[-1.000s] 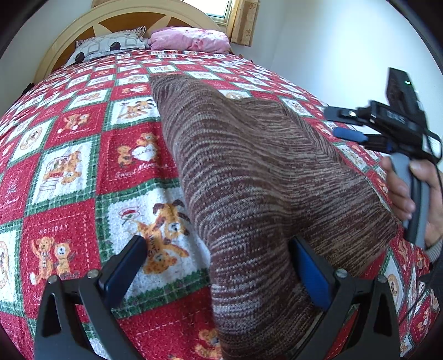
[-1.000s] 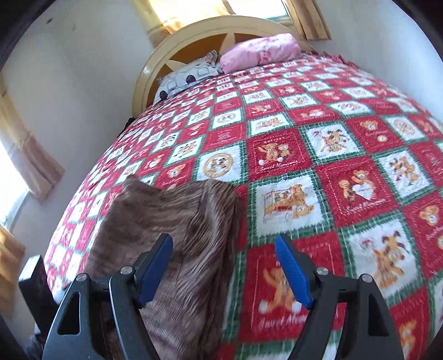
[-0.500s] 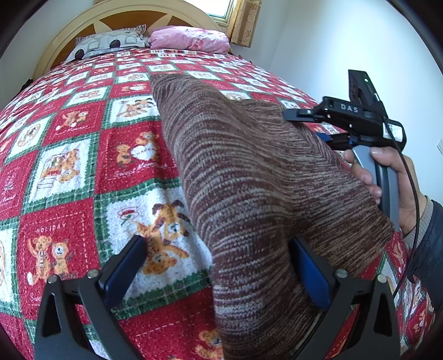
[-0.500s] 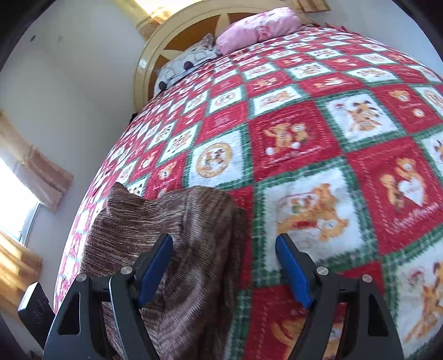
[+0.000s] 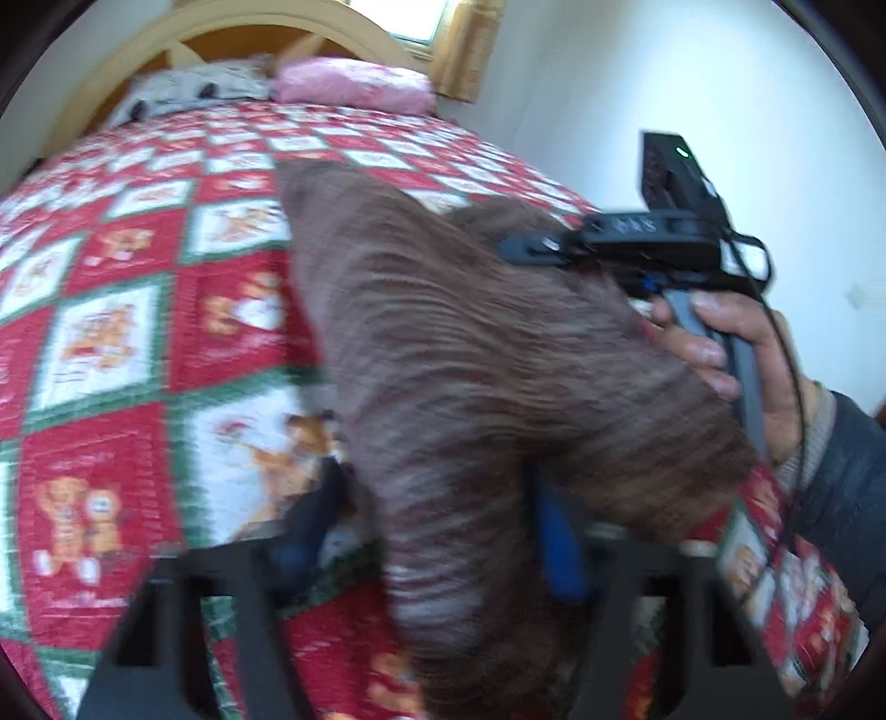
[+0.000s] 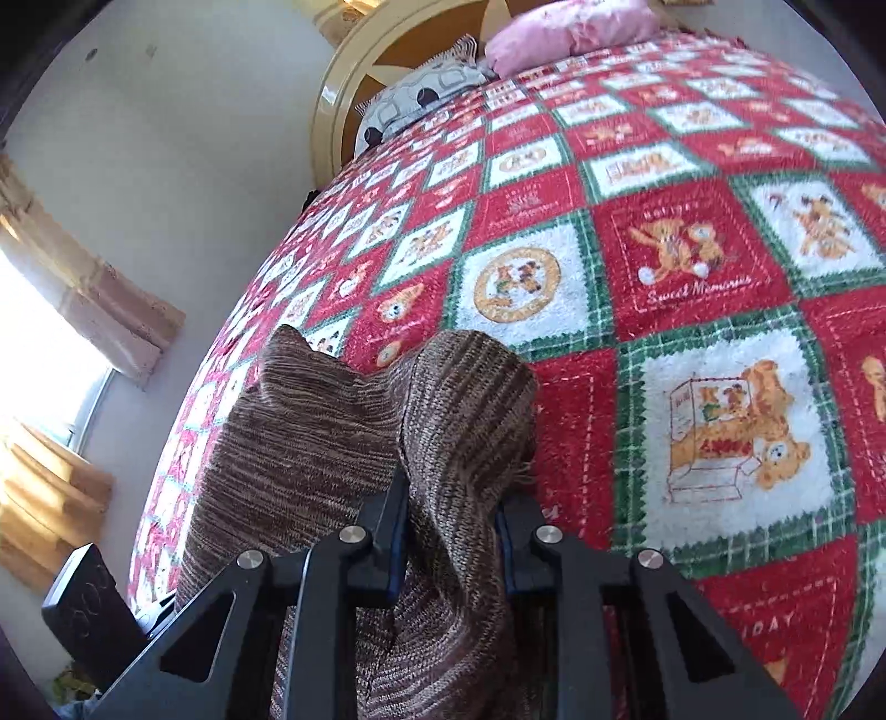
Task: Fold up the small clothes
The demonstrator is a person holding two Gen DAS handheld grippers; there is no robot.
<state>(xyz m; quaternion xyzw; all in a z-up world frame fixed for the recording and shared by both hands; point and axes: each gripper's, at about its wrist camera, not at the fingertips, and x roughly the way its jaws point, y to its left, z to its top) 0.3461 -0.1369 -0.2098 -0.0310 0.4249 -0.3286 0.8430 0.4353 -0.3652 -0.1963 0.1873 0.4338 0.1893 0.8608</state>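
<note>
Claws (image 6: pixel 451 526) newly closed, brown knit (image 6: pixel 465 421) between.

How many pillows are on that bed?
2. A pink pillow lies at the headboard, and a grey patterned pillow lies beside it, nearer the window side. More could be hidden behind them or beyond the picture's edge.

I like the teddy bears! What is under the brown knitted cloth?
The brown knitted cloth lies on the red teddy-bear quilt. Bear squares show all around it, but the squares beneath it are covered, so anything else hidden there cannot be seen.
</note>
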